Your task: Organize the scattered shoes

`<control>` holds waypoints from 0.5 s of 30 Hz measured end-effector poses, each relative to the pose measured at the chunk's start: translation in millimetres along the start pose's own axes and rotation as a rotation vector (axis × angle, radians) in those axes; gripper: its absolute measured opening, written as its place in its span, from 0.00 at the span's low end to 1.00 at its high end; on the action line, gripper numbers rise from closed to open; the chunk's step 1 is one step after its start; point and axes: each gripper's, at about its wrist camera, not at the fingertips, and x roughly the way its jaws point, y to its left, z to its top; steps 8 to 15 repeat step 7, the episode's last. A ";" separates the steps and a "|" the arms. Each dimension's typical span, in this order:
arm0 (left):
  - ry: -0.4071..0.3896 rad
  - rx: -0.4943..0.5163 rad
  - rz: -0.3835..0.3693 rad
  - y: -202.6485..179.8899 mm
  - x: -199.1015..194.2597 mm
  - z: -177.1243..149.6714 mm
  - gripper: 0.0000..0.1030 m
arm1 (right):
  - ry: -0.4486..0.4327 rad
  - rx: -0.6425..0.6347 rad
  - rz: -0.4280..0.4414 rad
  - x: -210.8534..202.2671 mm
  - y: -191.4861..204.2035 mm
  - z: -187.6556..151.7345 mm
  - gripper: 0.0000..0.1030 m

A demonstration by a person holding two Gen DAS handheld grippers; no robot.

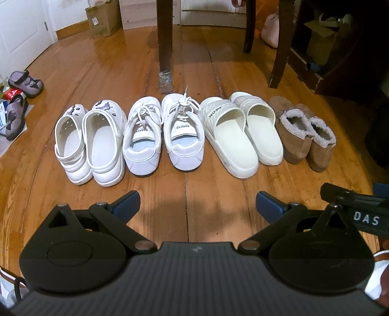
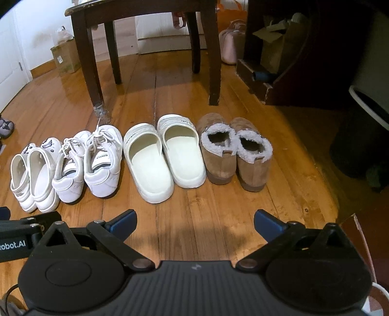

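1. Four pairs of shoes are seen lined up in one row on the wooden floor (image 1: 189, 194), heels turned toward the cameras.
2. From the left end of the row: white clogs (image 1: 90, 143) with small charms on the toes, white lace-up sneakers (image 1: 163, 136), cream slides (image 1: 243, 136) and brown fleece-lined slippers (image 1: 306, 136).
3. The shoes of each pair are set side by side, touching or nearly so; neighbouring pairs stand just beside one another.
4. A fifth pair, grey-purple clogs (image 1: 18, 102), is left apart near the floor's left edge, the two shoes unaligned beside some papers.
5. Behind the row, a dark wooden table (image 2: 145, 14) is seen, one leg (image 1: 165, 48) just behind the sneakers.
6. A cardboard box (image 1: 103, 20) is placed by the far wall.
7. The left gripper (image 1: 197, 206) is held above bare floor in front of the row, its blue-tipped fingers wide apart and holding nothing.
8. The right gripper (image 2: 194, 223) is held likewise, spread wide and empty, in front of the slides and slippers.
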 end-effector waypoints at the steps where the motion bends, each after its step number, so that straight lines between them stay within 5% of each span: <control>1: -0.001 0.001 0.001 -0.3 -0.1 0.0 1.00 | 0.003 -0.003 0.002 1.0 0.5 -0.4 0.99; 15: -0.001 0.008 0.011 -1.6 -0.7 -0.5 1.00 | 0.007 -0.017 0.013 1.2 4.9 -4.0 0.99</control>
